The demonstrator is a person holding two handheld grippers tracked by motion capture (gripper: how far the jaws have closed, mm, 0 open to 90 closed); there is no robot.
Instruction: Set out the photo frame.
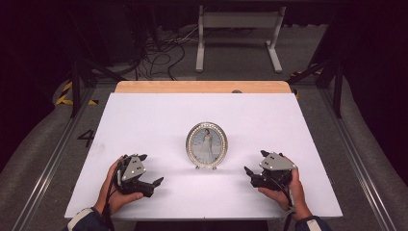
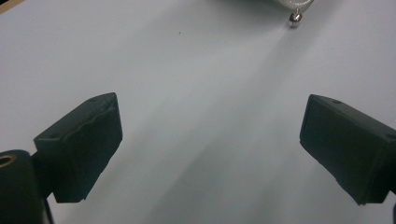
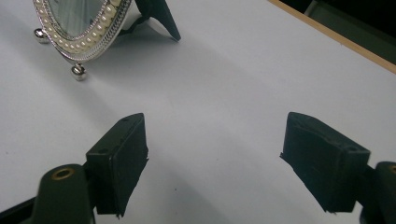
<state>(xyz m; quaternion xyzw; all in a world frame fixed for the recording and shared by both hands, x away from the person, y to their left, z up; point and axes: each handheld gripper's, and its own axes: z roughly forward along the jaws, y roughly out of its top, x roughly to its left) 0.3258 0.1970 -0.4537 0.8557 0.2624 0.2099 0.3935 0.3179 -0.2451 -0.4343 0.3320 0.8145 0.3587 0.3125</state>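
Observation:
An oval silver picture frame [image 1: 207, 144] with a pearl rim stands upright on small ball feet in the middle of the white table top [image 1: 144, 120]. My left gripper [image 1: 156, 184] rests low at the frame's front left, pointing right toward it, jaws open and empty. In the left gripper view the open gripper [image 2: 210, 107] faces bare table, with one frame foot [image 2: 295, 17] at the top. My right gripper [image 1: 249, 174] sits at the frame's front right, pointing left, open and empty. The right gripper view has its jaws [image 3: 215, 121] wide apart, the frame [image 3: 79, 28] and its dark back stand [image 3: 161, 18] at upper left.
A wooden strip [image 1: 202, 86] runs along the table's far edge. Beyond it on the floor stand a white metal support [image 1: 238, 29] and loose cables [image 1: 159, 53]. Metal rails [image 1: 346, 144] flank the table on both sides.

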